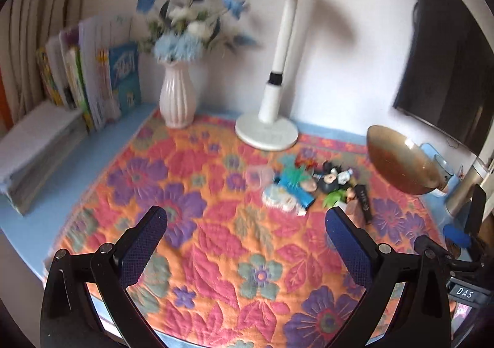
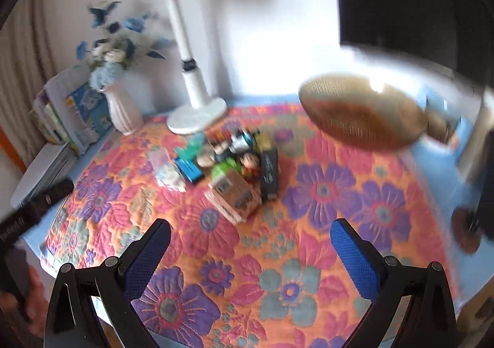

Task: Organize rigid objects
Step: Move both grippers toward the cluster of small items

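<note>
A heap of small toys and boxes (image 1: 311,186) lies on the flowered quilt (image 1: 216,240), in front of the lamp base. In the right wrist view the same heap (image 2: 228,162) includes a pink carton (image 2: 234,193), a black box (image 2: 269,173) and a blue box (image 2: 189,169). A clear plastic cup (image 1: 258,176) lies at the heap's left side. My left gripper (image 1: 245,223) hovers open over the quilt, short of the heap. My right gripper (image 2: 250,236) is open too, just short of the pink carton. Neither holds anything.
A white desk lamp (image 1: 271,128), a ribbed vase of blue flowers (image 1: 177,101) and upright books (image 1: 95,79) line the back wall. A gold tilted bowl (image 1: 401,159) stands at the right, under a dark screen (image 1: 447,64). A white paper stack (image 1: 34,147) sits left.
</note>
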